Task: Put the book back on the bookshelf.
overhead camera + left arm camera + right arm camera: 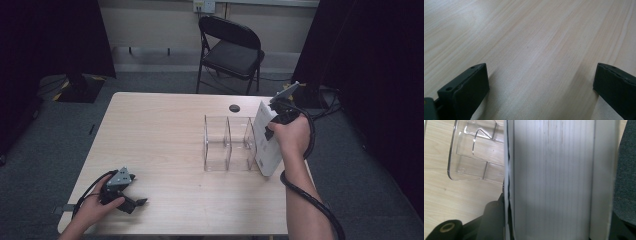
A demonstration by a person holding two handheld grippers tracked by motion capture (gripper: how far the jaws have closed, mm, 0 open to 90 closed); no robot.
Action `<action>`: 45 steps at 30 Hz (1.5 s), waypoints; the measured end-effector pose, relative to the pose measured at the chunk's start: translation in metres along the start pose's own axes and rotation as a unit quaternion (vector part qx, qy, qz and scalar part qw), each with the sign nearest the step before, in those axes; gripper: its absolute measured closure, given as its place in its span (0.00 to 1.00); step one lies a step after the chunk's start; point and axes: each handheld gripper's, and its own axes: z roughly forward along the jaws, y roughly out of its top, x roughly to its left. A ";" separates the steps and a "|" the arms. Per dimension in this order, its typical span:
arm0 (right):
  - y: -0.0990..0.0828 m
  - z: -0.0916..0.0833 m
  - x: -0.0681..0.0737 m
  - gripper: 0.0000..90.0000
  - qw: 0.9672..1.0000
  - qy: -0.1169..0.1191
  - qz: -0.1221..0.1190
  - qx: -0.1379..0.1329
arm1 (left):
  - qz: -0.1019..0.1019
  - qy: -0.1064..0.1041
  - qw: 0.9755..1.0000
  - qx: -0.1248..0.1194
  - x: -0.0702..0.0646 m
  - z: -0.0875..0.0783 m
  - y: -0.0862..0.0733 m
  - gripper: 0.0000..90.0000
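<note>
A white book (266, 142) stands on edge at the right side of the table (165, 130), right against the right end of a clear plastic divider rack (227, 143). In the right gripper view its block of pages (554, 177) runs between the two black jaws, which press on its covers from either side, so the right gripper (276, 125) has the book clamped about halfway closed. The person's right hand (291, 137) grips it from above, with the cable looping round the forearm. The rack's empty slots lie just to the left of the book.

Well apart, near the front left corner of the table, the left gripper (131, 201) rests low in the left hand (95, 210). Its jaws stand wide apart with bare wood between them. A black folding chair (231, 50) stands beyond the far edge of the table.
</note>
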 end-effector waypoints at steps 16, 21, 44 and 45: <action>0.014 0.017 0.002 0.58 1.000 -0.003 0.005 0.008 | 0.000 0.000 1.000 0.000 0.000 0.000 0.000 0.00; 0.017 0.019 0.001 0.58 1.000 -0.002 0.004 0.004 | 0.001 -0.001 1.000 0.005 0.000 -0.001 0.000 0.00; 0.023 0.022 0.000 0.58 1.000 -0.004 0.014 -0.002 | 0.001 -0.001 1.000 0.005 0.000 -0.001 0.000 0.00; 0.022 0.022 0.000 0.57 1.000 -0.005 0.014 -0.003 | 0.001 -0.001 1.000 0.005 0.000 -0.001 0.000 0.00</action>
